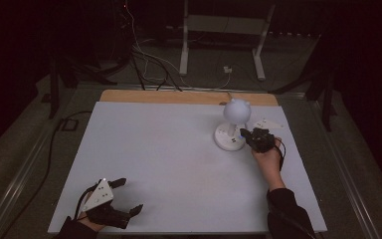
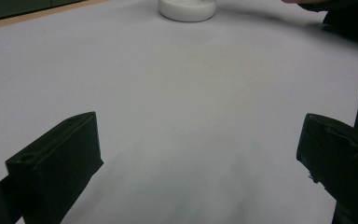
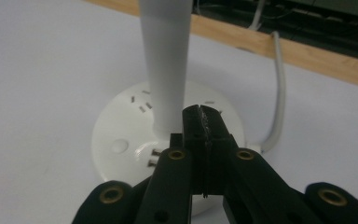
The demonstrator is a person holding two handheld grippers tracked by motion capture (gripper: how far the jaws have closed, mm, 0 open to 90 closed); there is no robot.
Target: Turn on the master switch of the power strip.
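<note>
A white table lamp (image 1: 233,124) stands at the right back of the white table (image 1: 169,159), with a ball-shaped head (image 1: 237,110) on a thin stem and a round base (image 1: 227,141). My right gripper (image 1: 244,133) is shut, its jaws pressed flat together with nothing between them. In the right gripper view its tips (image 3: 200,114) sit over the base (image 3: 121,135), just right of the stem (image 3: 165,60). My left gripper (image 1: 130,195) rests open at the near left corner. The left gripper view has bare table between its jaws (image 2: 200,154) and the lamp base (image 2: 186,9) far ahead.
The lamp's white cable (image 3: 279,93) runs off the back over the table's wooden strip (image 1: 189,97). A flat white piece (image 1: 269,123) lies just behind the right hand. Cables and a white metal stand (image 1: 224,30) are on the dark floor beyond.
</note>
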